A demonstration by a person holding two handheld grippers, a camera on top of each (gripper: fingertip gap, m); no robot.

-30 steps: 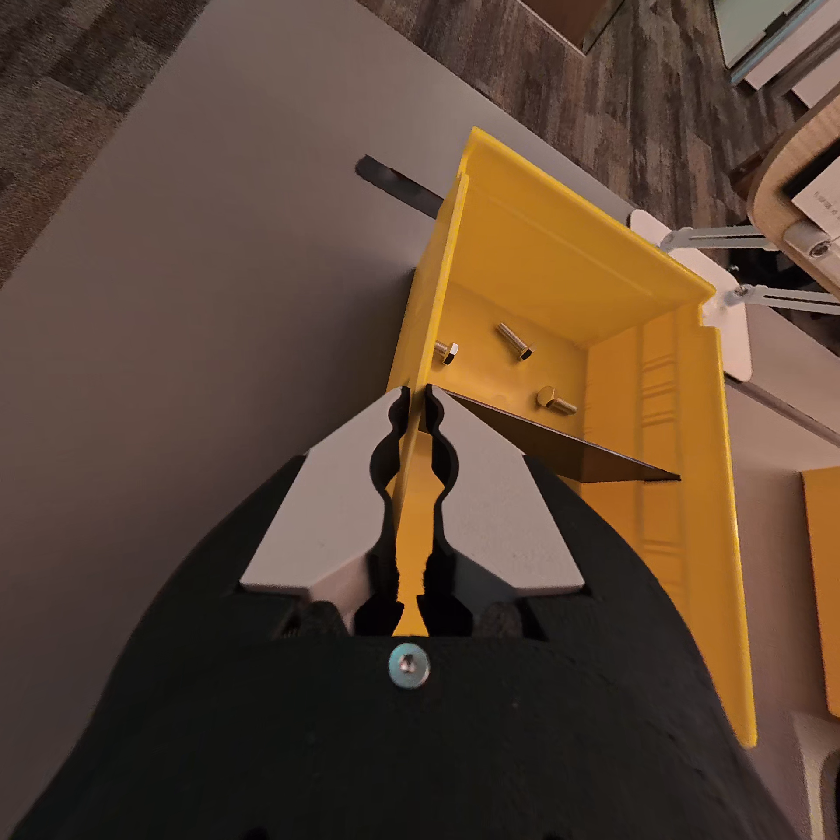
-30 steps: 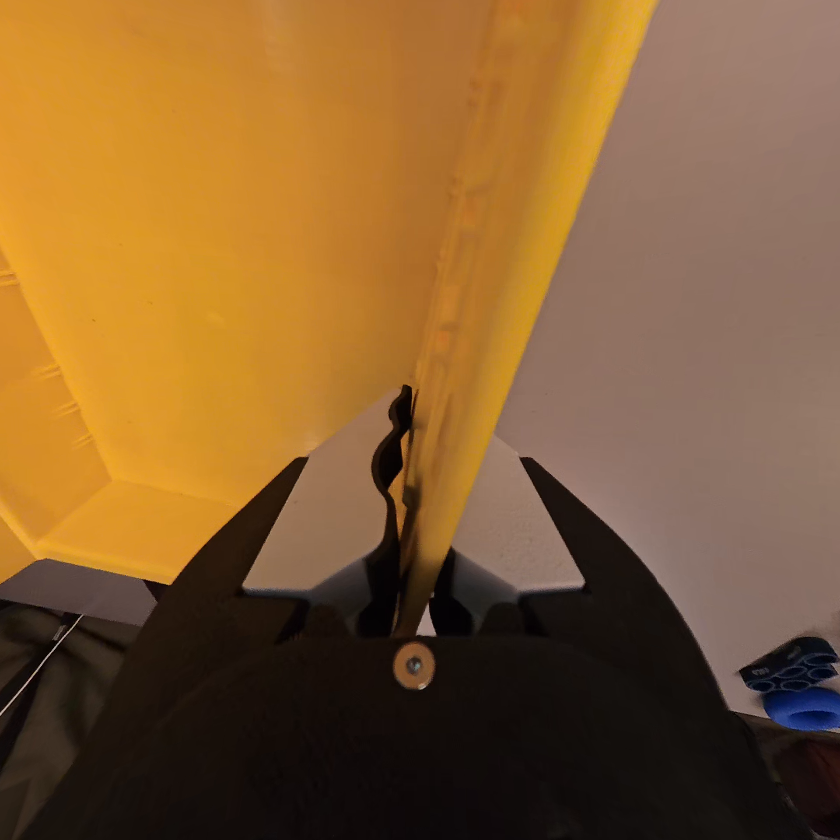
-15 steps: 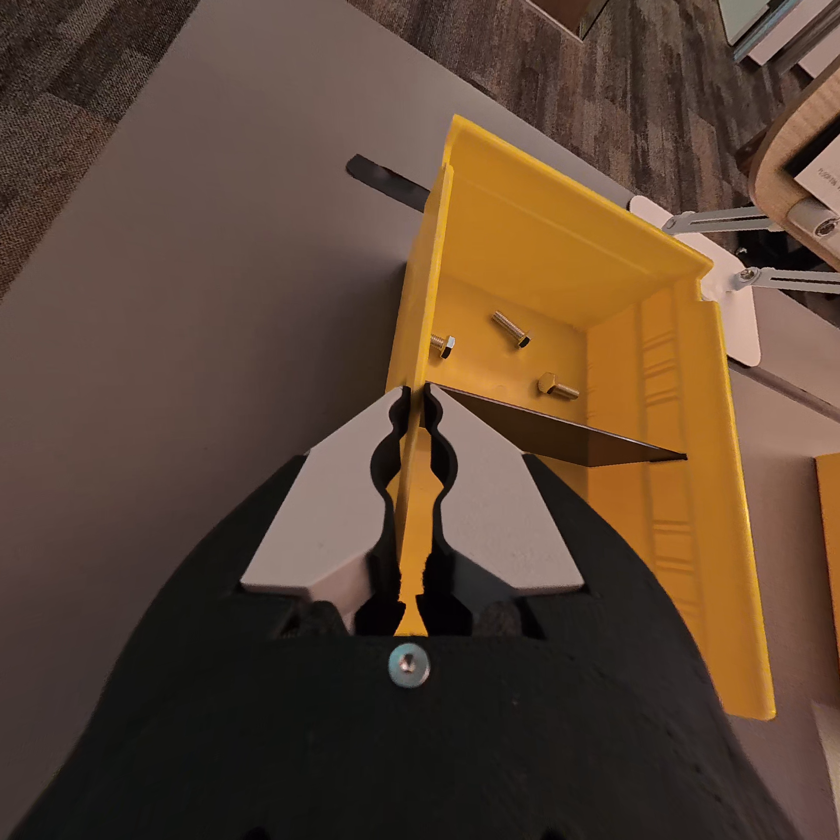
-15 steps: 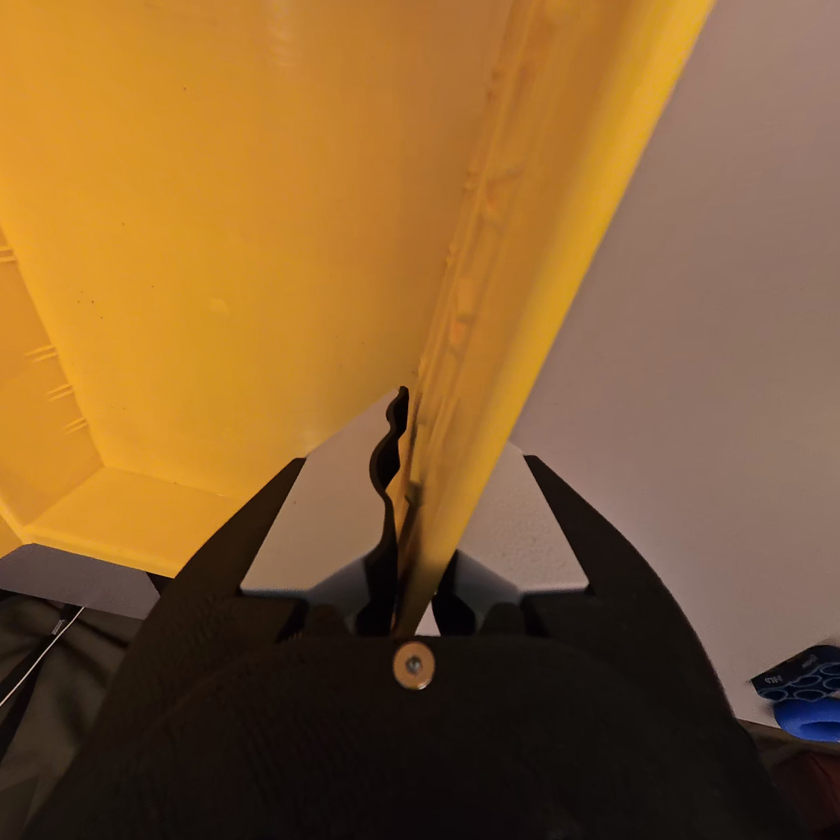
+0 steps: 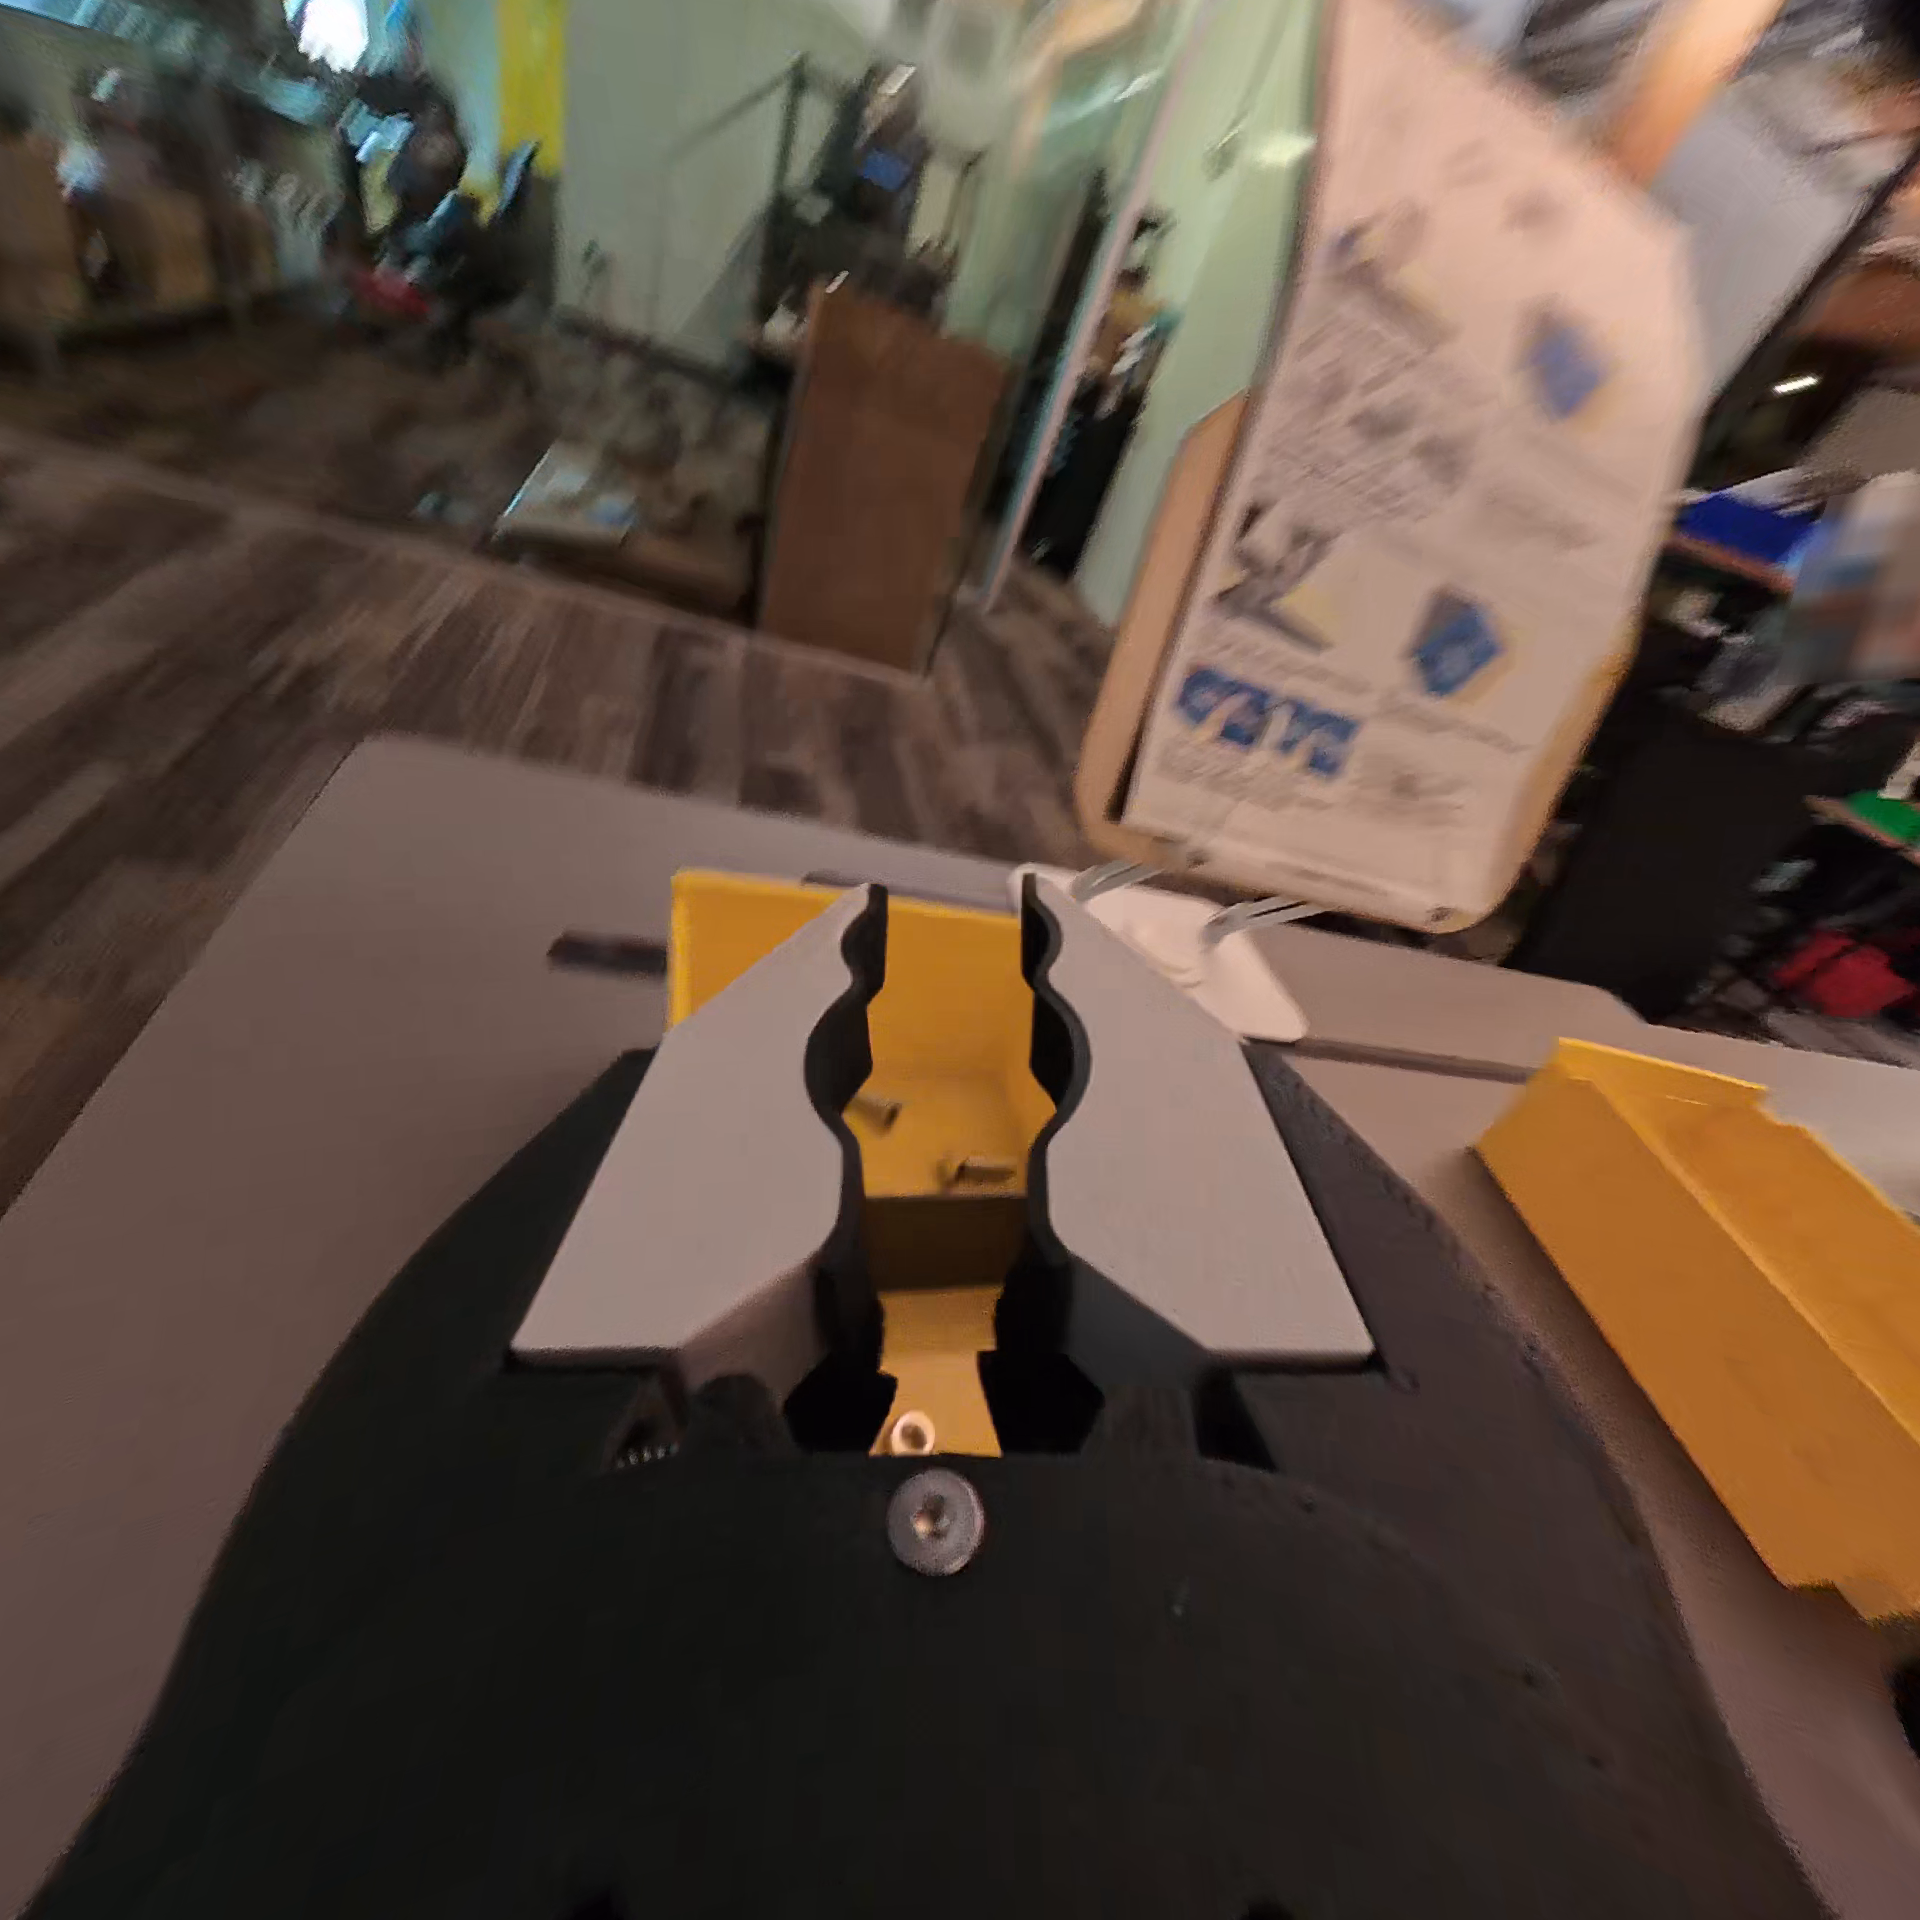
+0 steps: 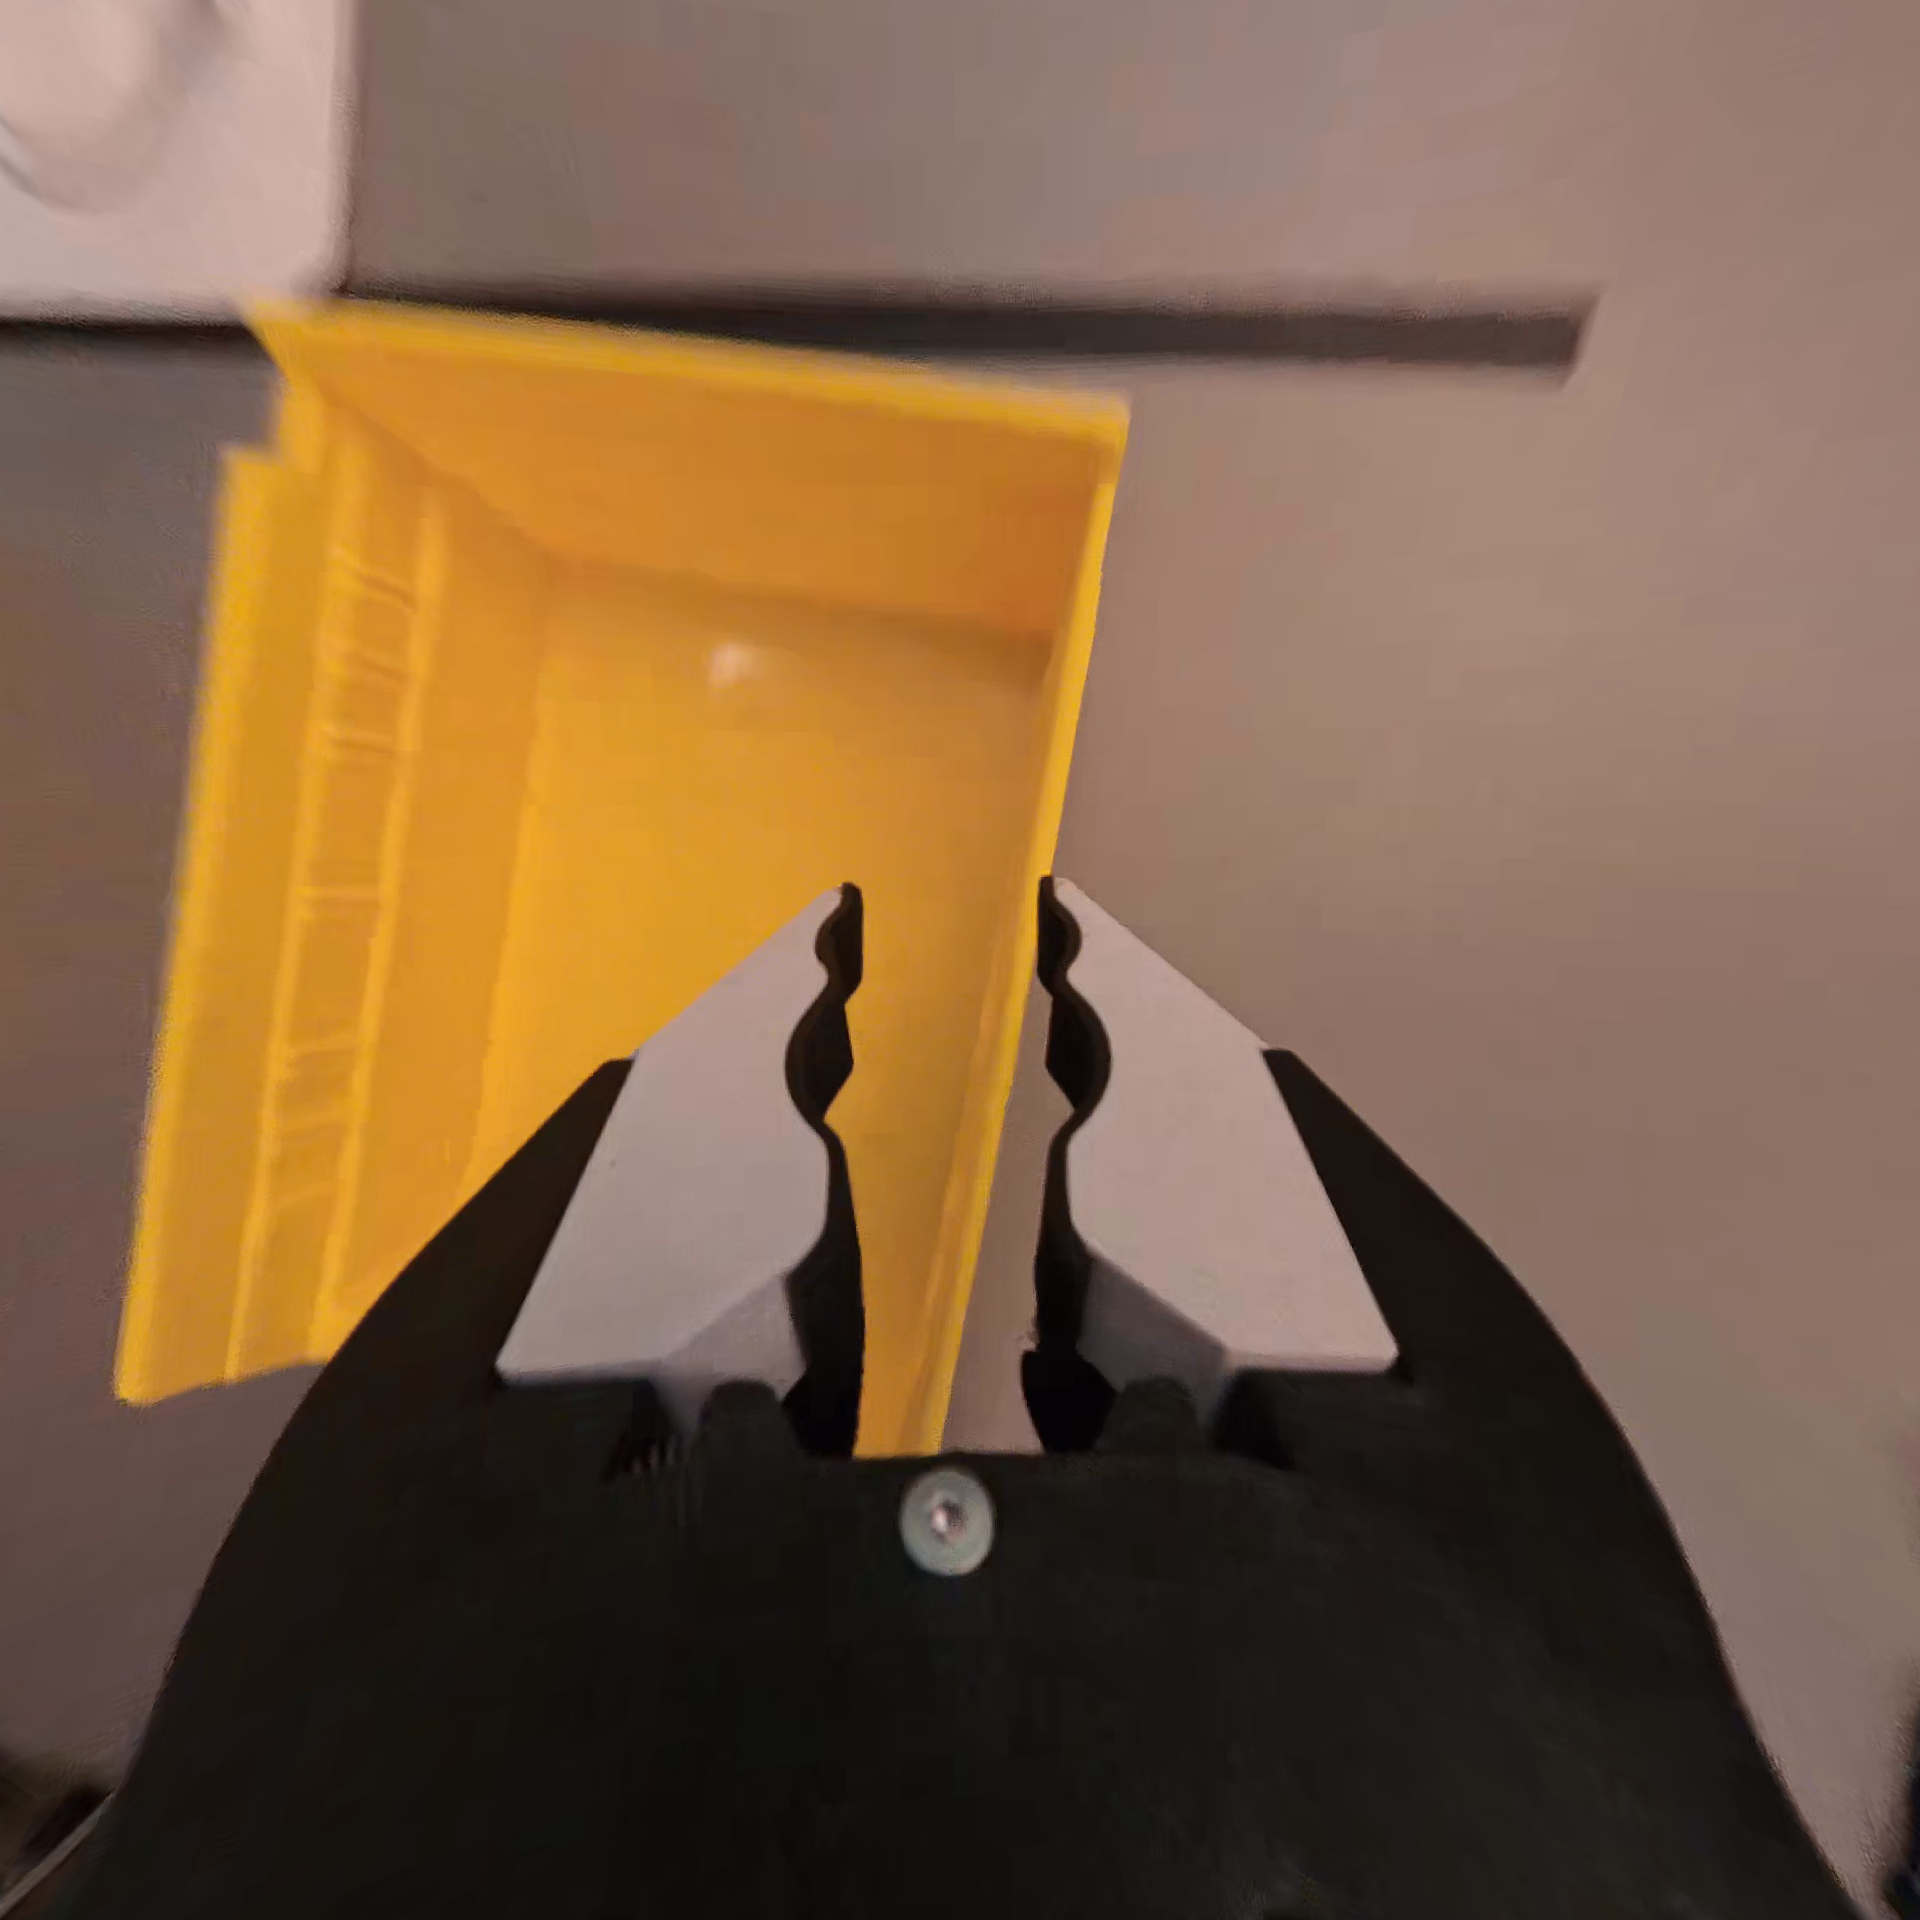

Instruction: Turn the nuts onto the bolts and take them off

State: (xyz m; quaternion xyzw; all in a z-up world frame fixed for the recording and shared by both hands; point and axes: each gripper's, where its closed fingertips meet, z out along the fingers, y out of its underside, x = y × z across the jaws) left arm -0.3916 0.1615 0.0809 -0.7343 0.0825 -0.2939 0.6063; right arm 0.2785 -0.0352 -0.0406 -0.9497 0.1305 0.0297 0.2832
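On the far left of the left wrist view, patterned flooring runs up to the edge of the grey table (image 5: 312, 1039), and a short dark strip (image 5: 608, 951) lies on the tabletop just left of a yellow bin (image 5: 717, 935). The left gripper (image 5: 951, 925) hangs above that bin with its jaws parted and nothing between them; its own grey fingers (image 5: 727, 1143) cover most of the bin, so only a slot of the interior shows. Through that slot two bolts (image 5: 977, 1169) lie on the bin floor beyond a dark divider (image 5: 940, 1236), and a small metal piece, perhaps a nut (image 5: 909, 1436), sits on the floor on the near side, close to the gripper body. Further right stands a white base (image 5: 1226, 966) with thin metal rods, and behind it a leaning printed board (image 5: 1434, 520), blurred. At the right edge a second yellow bin (image 5: 1662, 1299) rests on the table, well apart from the first. In the right wrist view that bin (image 6: 644, 540) lies mostly left of centre, and no nuts or bolts can be made out in it, only a pale glint on its floor. The right gripper (image 6: 945, 904) is spread open and empty, its fingers straddling the bin's right wall without touching it. A dark seam (image 6: 1247, 338) crosses the table beyond.
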